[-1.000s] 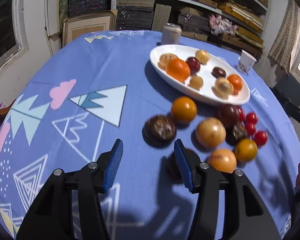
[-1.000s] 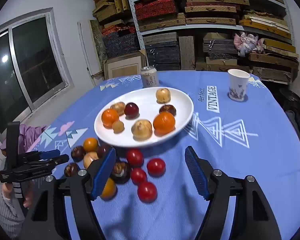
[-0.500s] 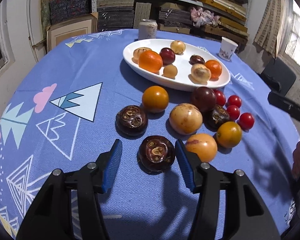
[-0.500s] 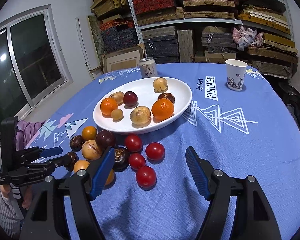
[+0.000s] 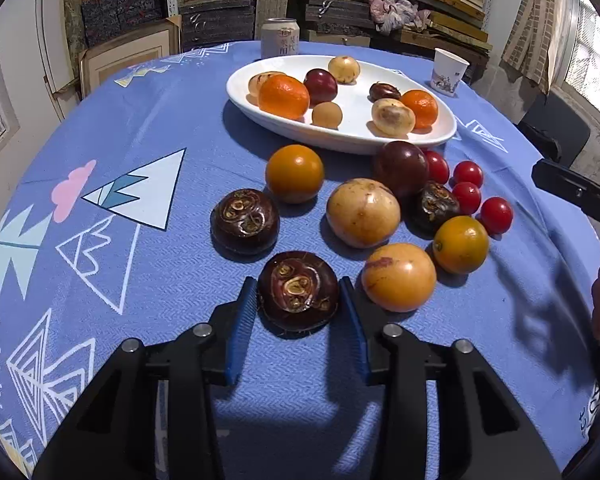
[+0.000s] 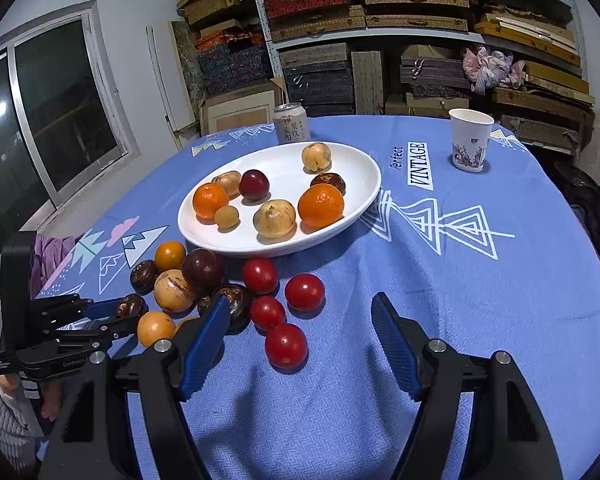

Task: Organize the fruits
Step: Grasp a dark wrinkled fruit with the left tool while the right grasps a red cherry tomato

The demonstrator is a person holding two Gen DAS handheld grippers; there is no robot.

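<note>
A white oval plate holds several fruits: oranges, a plum, tan round fruits. Loose fruits lie on the blue cloth in front of it. My left gripper is open with its blue pads on either side of a dark brown mangosteen, close to it but not clamped. The left gripper also shows in the right wrist view around that mangosteen. My right gripper is open and empty above the cloth, near several red cherry tomatoes.
Another mangosteen, an orange fruit, a tan fruit, a yellow-orange fruit and a dark plum lie close by. A drink can and a paper cup stand behind the plate.
My left gripper has moved forward so the near mangosteen sits between its pads, and the jaws have narrowed. My right gripper has dropped slightly toward the tomatoes.
</note>
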